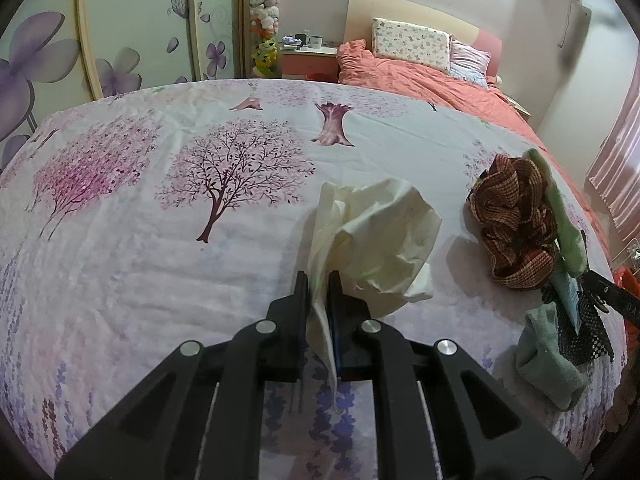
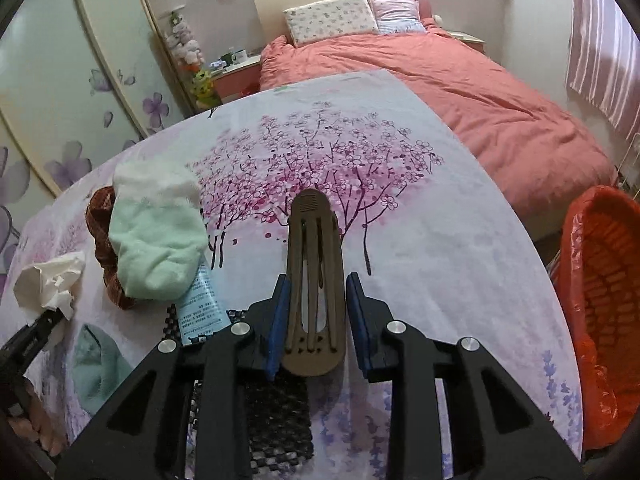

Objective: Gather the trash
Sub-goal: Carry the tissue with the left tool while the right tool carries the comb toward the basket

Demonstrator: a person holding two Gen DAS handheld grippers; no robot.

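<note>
A crumpled white tissue (image 1: 380, 232) sits on the tree-print cloth (image 1: 160, 260), and my left gripper (image 1: 318, 280) is shut on its lower fold. The same tissue (image 2: 48, 284) shows at the far left of the right wrist view. My right gripper (image 2: 317, 280) holds a long brown hair clip (image 2: 314, 220) between its blue pads (image 2: 280, 312). The clip points forward over the cloth, and both pads touch its sides.
A bin with an orange liner (image 2: 600, 280) stands off the cloth's right edge. Pale green socks (image 2: 156, 248), a brown scrunchie (image 1: 516, 224), a white tube (image 2: 200, 308), a black mesh mat (image 2: 276, 420) and a teal sock (image 2: 96, 364) lie between the grippers. A red-quilted bed (image 2: 480, 100) lies beyond.
</note>
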